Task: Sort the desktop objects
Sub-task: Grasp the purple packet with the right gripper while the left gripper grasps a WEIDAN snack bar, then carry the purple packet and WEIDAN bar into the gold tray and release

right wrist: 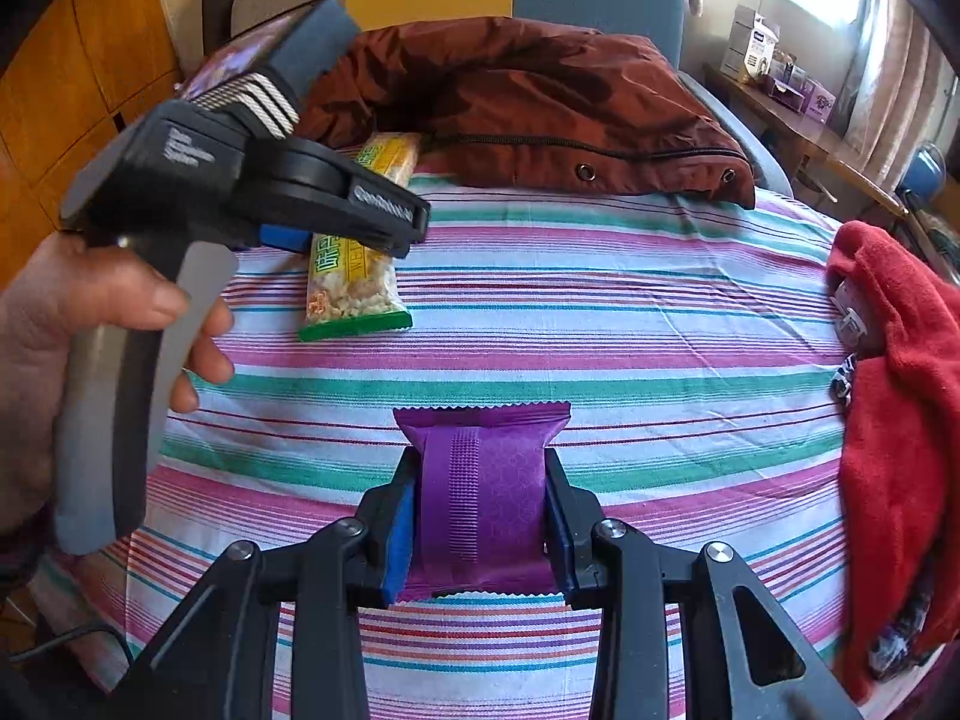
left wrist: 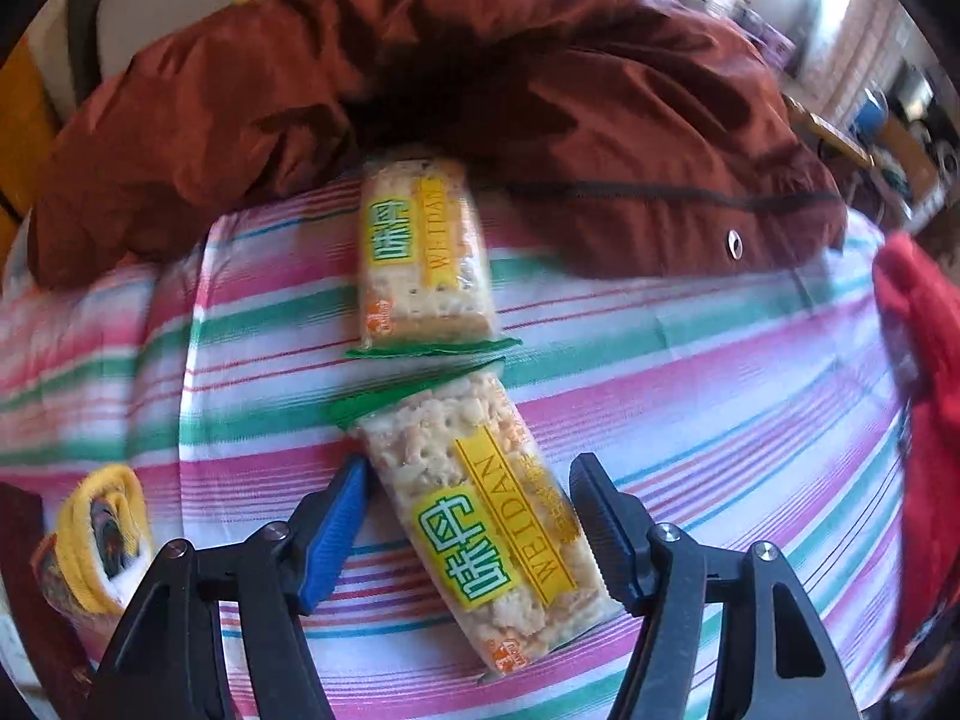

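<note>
Purple packet [right wrist: 480, 498] clamped in right hand-held gripper [right wrist: 480, 510]; left hand-held gripper [left wrist: 468, 516] wide, straddling cracker pack [left wrist: 480, 516].

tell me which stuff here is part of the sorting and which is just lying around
Part of the job:
- near cracker pack, between the open left gripper jaws
- far cracker pack
- purple snack packet, clamped in the right gripper

Just lying about:
- brown jacket
- red garment
- striped cloth
- yellow-edged roll, possibly a sock
</note>
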`<state>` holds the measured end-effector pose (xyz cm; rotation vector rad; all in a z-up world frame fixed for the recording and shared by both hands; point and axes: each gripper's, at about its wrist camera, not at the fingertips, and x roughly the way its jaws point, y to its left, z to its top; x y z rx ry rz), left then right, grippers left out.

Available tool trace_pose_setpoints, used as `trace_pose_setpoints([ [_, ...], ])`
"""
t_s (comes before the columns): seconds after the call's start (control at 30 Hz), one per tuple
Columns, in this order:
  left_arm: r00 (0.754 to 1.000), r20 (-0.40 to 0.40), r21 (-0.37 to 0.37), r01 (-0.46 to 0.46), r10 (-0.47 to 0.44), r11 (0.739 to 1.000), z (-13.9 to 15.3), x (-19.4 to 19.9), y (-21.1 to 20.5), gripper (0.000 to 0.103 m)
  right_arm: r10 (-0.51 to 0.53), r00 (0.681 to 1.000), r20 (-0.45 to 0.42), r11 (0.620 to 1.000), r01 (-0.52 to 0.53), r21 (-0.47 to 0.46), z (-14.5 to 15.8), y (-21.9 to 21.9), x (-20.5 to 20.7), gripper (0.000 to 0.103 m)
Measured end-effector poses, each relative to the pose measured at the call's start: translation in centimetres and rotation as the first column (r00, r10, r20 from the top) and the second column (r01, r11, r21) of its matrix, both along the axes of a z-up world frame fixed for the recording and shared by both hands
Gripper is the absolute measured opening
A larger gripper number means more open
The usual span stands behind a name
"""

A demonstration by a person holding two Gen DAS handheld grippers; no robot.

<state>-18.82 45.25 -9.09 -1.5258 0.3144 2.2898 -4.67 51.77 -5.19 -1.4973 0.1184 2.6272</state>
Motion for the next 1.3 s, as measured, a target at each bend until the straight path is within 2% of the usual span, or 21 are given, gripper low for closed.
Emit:
trace_pose_setpoints([
  [0.1,0.997,-0.045,-0.033,0.064,-0.065,0.997,-0.3,1.5,0.0,0.068,0.001,1.000,0.002,1.000,-0.001,0.004,0.0,-0.1,0.0,0.037],
  [0.23,0.994,-0.044,-0.034,0.094,-0.096,0.995,-0.3,2.5,-0.8,0.071,0.001,1.000,-0.001,1.000,-0.001,0.008,0.1,0.0,0.1,0.037],
  [0.33,0.993,-0.048,-0.048,0.103,-0.106,0.993,0.0,3.2,-1.6,0.063,-0.003,1.000,0.003,1.000,0.003,0.009,0.0,0.2,0.1,0.037],
  [0.4,0.992,-0.062,-0.050,0.105,-0.108,0.993,0.2,3.9,-2.2,0.051,-0.005,1.000,0.007,1.000,0.005,0.012,0.0,0.2,0.0,0.037],
  [0.57,0.992,-0.071,-0.036,0.107,-0.109,0.994,0.6,5.7,-4.1,0.050,-0.011,1.000,0.006,1.000,0.011,0.023,-0.1,0.2,0.1,0.037],
  [0.63,0.989,-0.098,-0.039,0.108,-0.111,0.993,1.0,6.7,-5.1,0.049,-0.014,1.000,0.009,1.000,0.013,0.028,-0.2,0.2,0.1,0.037],
  [0.73,0.986,-0.125,-0.014,0.106,-0.106,0.994,2.2,8.1,-6.8,0.049,-0.015,1.000,0.013,0.999,0.015,0.036,-0.3,0.1,0.2,0.037],
  [0.9,0.970,-0.221,0.029,0.110,-0.101,0.993,5.8,10.6,-9.9,0.049,-0.001,1.000,0.009,0.999,0.001,0.049,-0.2,-0.4,0.2,0.037],
  [1.07,0.951,-0.300,0.073,0.102,-0.076,0.992,8.7,10.6,-12.2,0.049,0.006,1.000,0.001,0.999,-0.006,0.053,-0.1,-0.8,0.2,0.037],
  [1.2,0.939,-0.341,0.096,0.077,-0.040,0.992,10.6,12.0,-15.0,0.049,0.017,1.000,0.004,0.999,-0.017,0.045,-0.1,-1.2,0.3,0.037],
  [1.3,0.939,-0.343,0.116,0.052,-0.010,0.992,11.3,12.6,-17.3,0.049,0.028,1.000,0.007,0.999,-0.028,0.036,0.0,-1.7,0.2,0.037],
])
